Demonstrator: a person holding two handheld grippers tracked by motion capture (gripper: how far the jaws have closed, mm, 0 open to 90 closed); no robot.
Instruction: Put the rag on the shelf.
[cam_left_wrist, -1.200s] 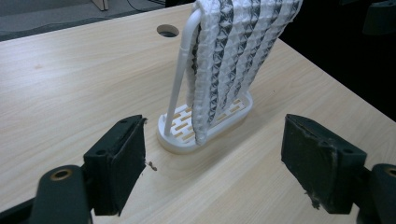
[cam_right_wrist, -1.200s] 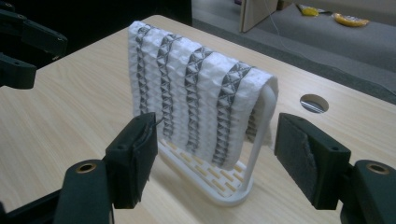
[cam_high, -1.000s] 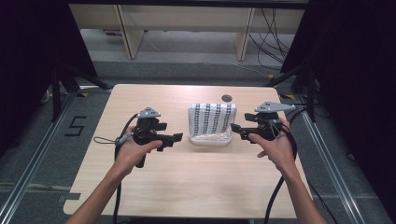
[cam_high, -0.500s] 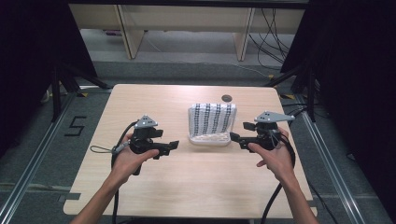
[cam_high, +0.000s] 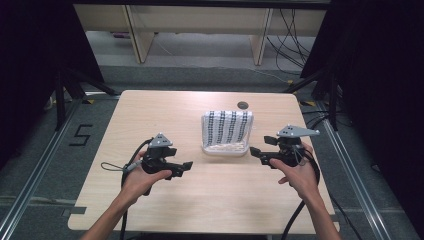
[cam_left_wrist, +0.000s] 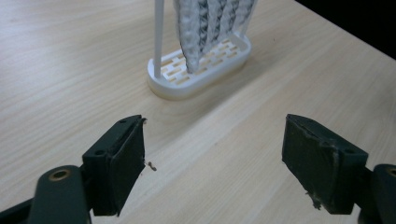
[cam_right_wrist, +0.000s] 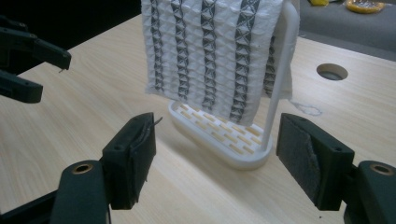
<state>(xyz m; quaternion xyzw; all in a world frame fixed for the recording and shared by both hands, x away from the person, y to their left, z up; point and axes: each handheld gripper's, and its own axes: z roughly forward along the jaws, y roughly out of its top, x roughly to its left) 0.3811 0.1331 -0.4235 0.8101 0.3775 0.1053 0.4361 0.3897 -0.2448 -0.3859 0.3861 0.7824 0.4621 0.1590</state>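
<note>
Closing in from both sides on the striped cloth (cam_high: 227, 127) draped over its white rack (cam_high: 225, 149) at the frame's centre, my left claw (cam_high: 189, 165) and right claw (cam_high: 253, 151) gape empty, so next I must pinch its hanging edges.

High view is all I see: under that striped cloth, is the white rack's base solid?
Observer: No. In the right gripper view the rack's base under the striped cloth is slotted, with wood showing through.
Operator: And on my left, anything between the jaws?
Observer: Nothing. The left hand-held gripper stands wide open over the table, aimed at the rack's end.
</note>
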